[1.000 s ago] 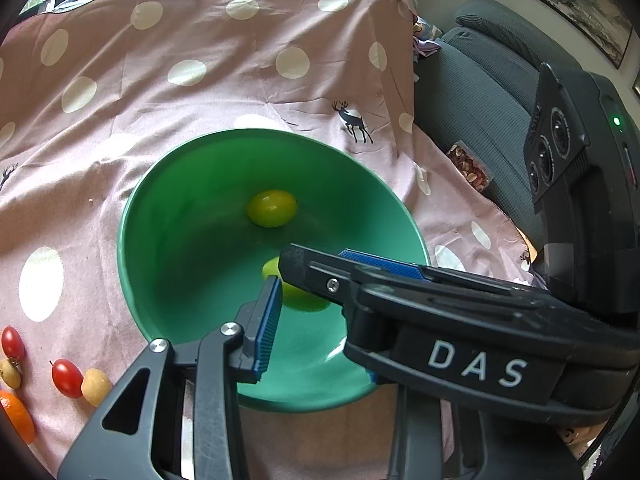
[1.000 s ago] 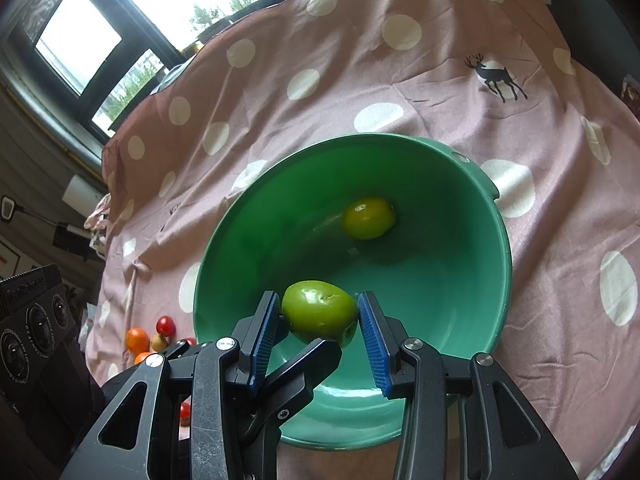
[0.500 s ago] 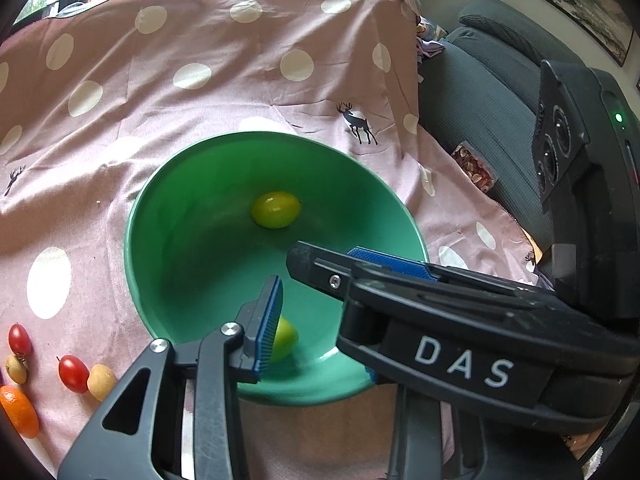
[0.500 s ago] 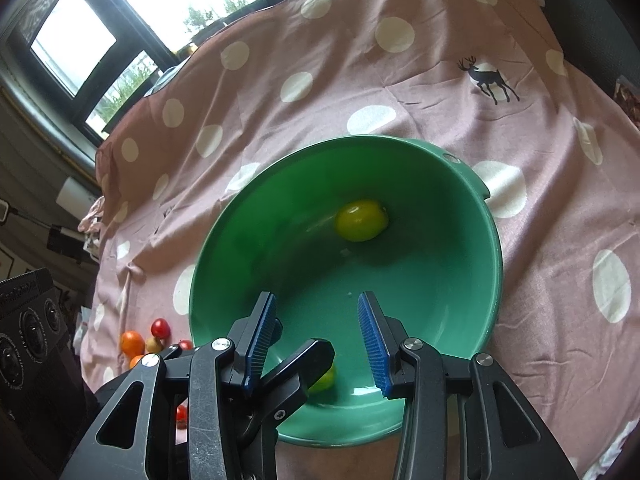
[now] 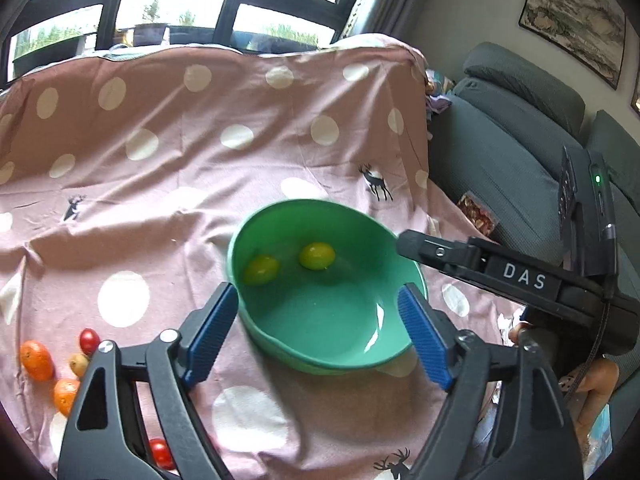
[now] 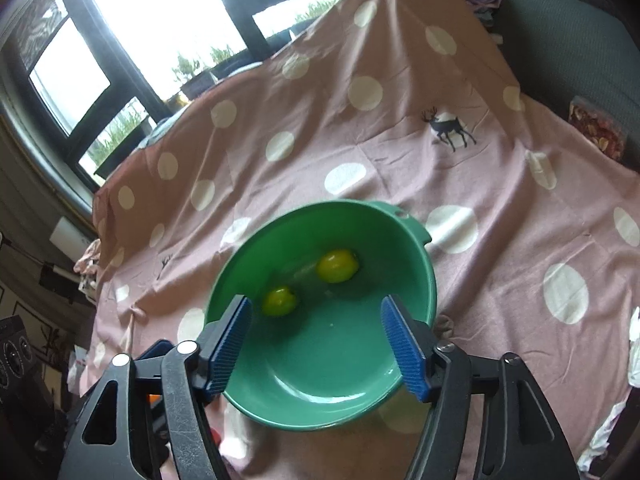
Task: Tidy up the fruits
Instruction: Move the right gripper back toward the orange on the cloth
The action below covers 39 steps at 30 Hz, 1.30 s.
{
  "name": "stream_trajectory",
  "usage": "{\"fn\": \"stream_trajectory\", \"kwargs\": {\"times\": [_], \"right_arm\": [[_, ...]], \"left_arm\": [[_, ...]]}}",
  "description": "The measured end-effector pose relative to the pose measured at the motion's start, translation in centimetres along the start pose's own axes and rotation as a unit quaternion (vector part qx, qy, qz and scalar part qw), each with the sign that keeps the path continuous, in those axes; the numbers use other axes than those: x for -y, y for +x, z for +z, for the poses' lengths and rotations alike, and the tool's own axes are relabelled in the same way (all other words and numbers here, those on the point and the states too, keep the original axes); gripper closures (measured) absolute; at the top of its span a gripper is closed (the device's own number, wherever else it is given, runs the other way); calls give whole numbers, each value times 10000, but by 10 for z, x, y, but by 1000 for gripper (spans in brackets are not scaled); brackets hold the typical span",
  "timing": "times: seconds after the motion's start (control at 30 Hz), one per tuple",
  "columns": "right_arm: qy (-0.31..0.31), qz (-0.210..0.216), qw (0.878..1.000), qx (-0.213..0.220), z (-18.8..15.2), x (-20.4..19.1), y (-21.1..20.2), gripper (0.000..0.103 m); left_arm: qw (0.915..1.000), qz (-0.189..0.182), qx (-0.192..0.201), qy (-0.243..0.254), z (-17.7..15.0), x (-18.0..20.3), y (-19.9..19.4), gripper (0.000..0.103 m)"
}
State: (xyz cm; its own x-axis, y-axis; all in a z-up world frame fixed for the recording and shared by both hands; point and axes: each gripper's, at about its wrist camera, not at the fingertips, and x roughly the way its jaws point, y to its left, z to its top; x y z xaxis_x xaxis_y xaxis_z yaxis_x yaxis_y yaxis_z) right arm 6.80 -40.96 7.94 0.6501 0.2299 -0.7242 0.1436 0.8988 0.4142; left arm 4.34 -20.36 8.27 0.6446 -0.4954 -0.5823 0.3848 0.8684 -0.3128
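A green bowl (image 5: 288,220) sits on the pink dotted cloth and holds two green fruits (image 5: 317,256) (image 5: 261,269). In the right wrist view the bowl (image 6: 412,236) holds the same two fruits (image 6: 337,266) (image 6: 279,301). My left gripper (image 5: 320,334) is open and empty above the bowl's near side. My right gripper (image 6: 320,342) is open and empty above the bowl; it also shows in the left wrist view (image 5: 480,264) at the bowl's right. Small red, orange and yellow fruits (image 5: 37,360) lie on the cloth at the left.
A grey sofa (image 5: 508,128) stands to the right of the cloth-covered table. A snack packet (image 5: 476,214) lies at the sofa's edge. Windows run along the back. The person's hand (image 5: 592,376) holds the right gripper.
My right gripper opened and dropped the green fruit into the bowl, where it rolled to the left side. Both grippers pulled back and up from the bowl.
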Motion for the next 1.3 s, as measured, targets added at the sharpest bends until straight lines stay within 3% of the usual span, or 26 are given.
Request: {"fn": "stream_trajectory", "kwargs": {"times": [0.27, 0.5, 0.6, 0.7, 0.8, 0.87, 1.0, 1.03, 1.07, 1.13, 1.3], "right_arm": [[-249, -255, 9984, 444, -1, -24, -25, 23], [-647, 141, 9967, 461, -11, -64, -28, 20], [-866, 470, 9943, 413, -19, -91, -26, 19], [-1129, 936, 9891, 123, -32, -121, -12, 18], [-1477, 1246, 9807, -308, -54, -155, 14, 18], [-1692, 1415, 9729, -688, -73, -175, 38, 18], [-1912, 1580, 9593, -1348, -109, -203, 85, 18], [-1964, 1557, 9567, -1483, -118, -208, 94, 21], [-2026, 1516, 9542, -1599, -127, -212, 102, 31], [-2098, 1436, 9506, -1781, -141, -218, 115, 42], [-2100, 1396, 9483, -1924, -159, -224, 133, 46]], "left_arm": [[9947, 609, 652, -505, -7, -55, -79, 5], [9801, 1428, 1017, -934, -21, -114, -129, 2], [9687, 1683, 1225, -1355, -33, -146, -149, 1], [9628, 1805, 1147, -1652, -48, -177, -155, 1], [9488, 2201, 1049, -2008, -61, -201, -155, 1], [9445, 2302, 1046, -2100, -66, -213, -156, 1], [9430, 1983, 1015, -2473, -74, -232, -155, 2], [9436, 1896, 981, -2533, -75, -235, -153, 2], [9436, 1874, 945, -2560, -76, -236, -151, 2], [9426, 1945, 911, -2558, -76, -236, -150, 2], [9442, 2011, 862, -2461, -75, -233, -147, 2]]}}
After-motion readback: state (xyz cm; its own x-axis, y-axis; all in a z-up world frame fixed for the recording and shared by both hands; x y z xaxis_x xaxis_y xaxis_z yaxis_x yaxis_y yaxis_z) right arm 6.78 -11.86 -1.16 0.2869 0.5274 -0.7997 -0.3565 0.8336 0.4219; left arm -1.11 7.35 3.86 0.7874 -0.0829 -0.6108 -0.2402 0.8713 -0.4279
